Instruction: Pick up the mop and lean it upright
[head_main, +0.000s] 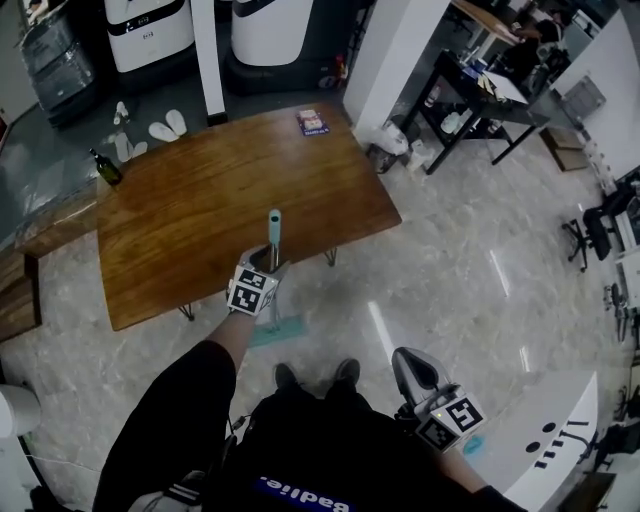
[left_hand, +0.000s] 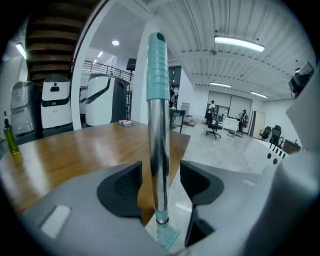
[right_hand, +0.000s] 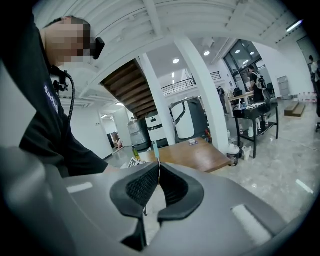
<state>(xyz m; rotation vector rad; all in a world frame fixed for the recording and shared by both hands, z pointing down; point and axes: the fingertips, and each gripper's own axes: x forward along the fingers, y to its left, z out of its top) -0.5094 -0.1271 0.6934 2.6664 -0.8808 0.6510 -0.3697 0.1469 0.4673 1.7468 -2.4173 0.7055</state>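
The mop stands nearly upright, its chrome pole (left_hand: 159, 165) against the front edge of the wooden table (head_main: 230, 190). Its teal grip (head_main: 274, 225) is at the top and its flat teal head (head_main: 278, 328) rests on the marble floor. My left gripper (head_main: 266, 264) is at the pole by the table edge. In the left gripper view its jaws (left_hand: 160, 182) straddle the pole, open, with a gap on each side. My right gripper (head_main: 410, 362) hangs low at the right, away from the mop. In its own view the right gripper (right_hand: 159, 172) is shut and empty.
A green bottle (head_main: 105, 168) stands at the table's far left corner and a booklet (head_main: 313, 122) lies at its far edge. White machines stand behind the table, and a black desk (head_main: 470, 90) is at the back right. A white rounded counter (head_main: 560, 440) is close on my right.
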